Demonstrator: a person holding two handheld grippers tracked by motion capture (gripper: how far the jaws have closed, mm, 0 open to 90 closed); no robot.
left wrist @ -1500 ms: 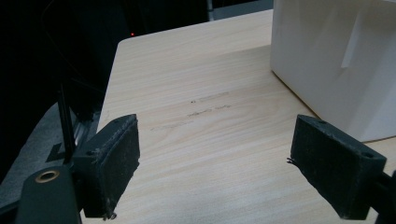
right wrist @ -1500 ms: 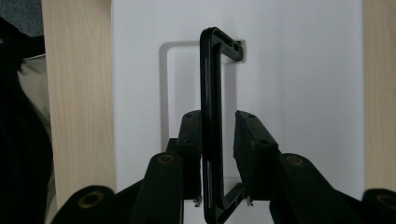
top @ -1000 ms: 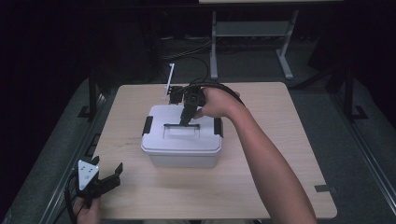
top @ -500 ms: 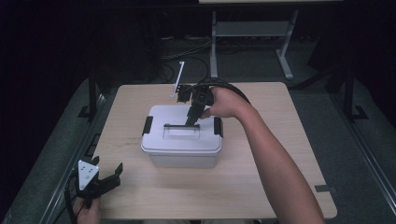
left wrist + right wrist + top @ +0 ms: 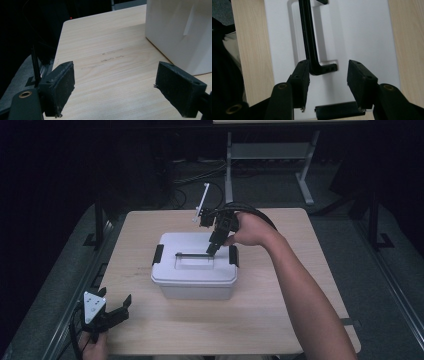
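Hovering over the white box (image 5: 195,270) at centre frame, we note the right gripper (image 5: 328,75), jaws just opened about halfway and holding nothing, straddling the black handle (image 5: 308,37) end; we advise centring before closing.

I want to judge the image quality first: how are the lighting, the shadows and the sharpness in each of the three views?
High view: the wooden table and white box are evenly lit, the surroundings almost black, the picture slightly soft. Left gripper view: the tabletop is sharp, the box wall bright and featureless. Right gripper view: the black handle casts a soft grey shadow on the lid; the near tongs look slightly blurred.
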